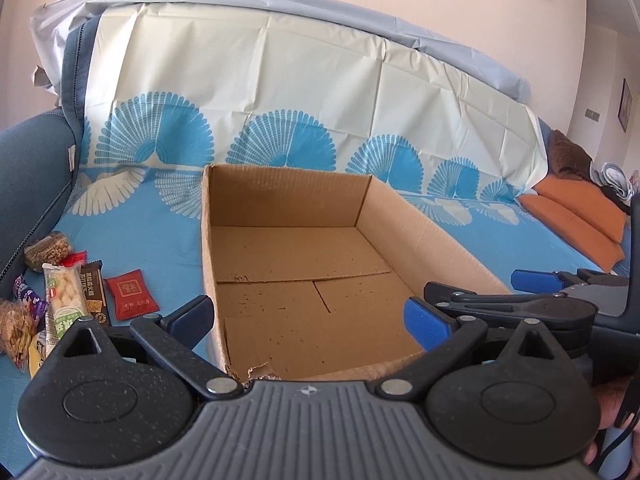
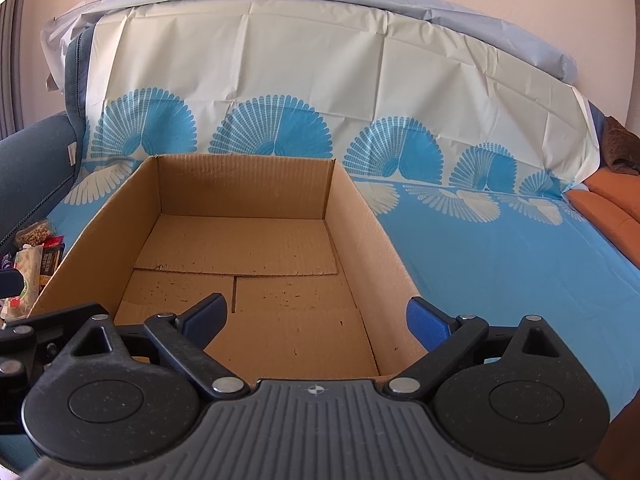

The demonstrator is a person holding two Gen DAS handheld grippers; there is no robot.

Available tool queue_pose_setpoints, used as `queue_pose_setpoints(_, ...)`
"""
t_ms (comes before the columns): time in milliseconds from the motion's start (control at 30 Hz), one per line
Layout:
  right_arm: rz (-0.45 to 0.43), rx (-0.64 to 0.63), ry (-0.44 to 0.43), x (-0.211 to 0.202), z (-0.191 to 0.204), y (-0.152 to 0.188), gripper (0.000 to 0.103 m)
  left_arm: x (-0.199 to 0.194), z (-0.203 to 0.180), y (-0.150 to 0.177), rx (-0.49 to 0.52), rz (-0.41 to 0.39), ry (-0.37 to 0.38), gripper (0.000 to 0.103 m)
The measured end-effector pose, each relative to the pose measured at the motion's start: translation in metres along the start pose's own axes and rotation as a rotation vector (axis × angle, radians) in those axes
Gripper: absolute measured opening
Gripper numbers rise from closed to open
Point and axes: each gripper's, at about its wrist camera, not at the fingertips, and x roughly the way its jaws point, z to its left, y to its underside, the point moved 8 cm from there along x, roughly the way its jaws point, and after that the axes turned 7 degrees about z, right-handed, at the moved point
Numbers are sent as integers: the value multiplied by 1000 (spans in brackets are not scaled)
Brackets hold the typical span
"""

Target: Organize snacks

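Note:
An open, empty cardboard box (image 1: pixel 280 196) (image 2: pixel 244 184) stands on a blue cloth with fan patterns. Left of it lies a pile of snacks: a red packet (image 1: pixel 131 299), a white and green pack (image 1: pixel 66 300), a dark bar (image 1: pixel 94 292) and a bag of nuts (image 1: pixel 48 249). In the right wrist view the pile (image 2: pixel 34 258) peeks past the box's left wall. My left gripper (image 1: pixel 308 320) hangs open over the box's near left corner, with nothing between its fingers. My right gripper (image 2: pixel 316 320) stands open over the box's near edge, likewise bare; it also shows beside the box (image 1: pixel 486 286).
A dark blue sofa arm (image 1: pixel 32 168) rises behind the snacks. The cream and blue cloth (image 2: pixel 280 60) drapes up the backrest. Orange cushions (image 1: pixel 576 220) and bundled fabric lie at the far right. Blue cloth (image 2: pixel 500 264) stretches right of the box.

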Motion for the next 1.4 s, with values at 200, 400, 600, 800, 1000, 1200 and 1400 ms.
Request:
queue_pose_setpoints(200, -22, 1, -12, -4, 1, -1, 91, 0, -1, 3, 7, 21, 31, 81)
queue_pose_setpoints(400, -50, 3, -33, -10, 9, -6, 83, -9, -1, 4, 31, 12, 73, 59)
queue_pose_setpoints(600, -72, 32, -86, -18, 28, -15, 68, -25, 17, -3, 10, 27, 91, 30)
queue_pose_setpoints(800, -119, 43, -191, -34, 65, -28, 63, -62, 65, -36, 48, -29, 44, 30)
queue_pose_setpoints(1000, -142, -9, -303, -49, 115, -33, 64, -79, 151, -32, 16, -9, 1, 30)
queue_pose_setpoints(1200, -114, -55, -384, -50, 161, -33, 67, -71, 202, 14, -106, 49, -9, 20)
queue_pose_setpoints(1400, -66, -87, -448, -45, 202, -25, 66, -47, 227, 38, -230, 101, -30, 18)
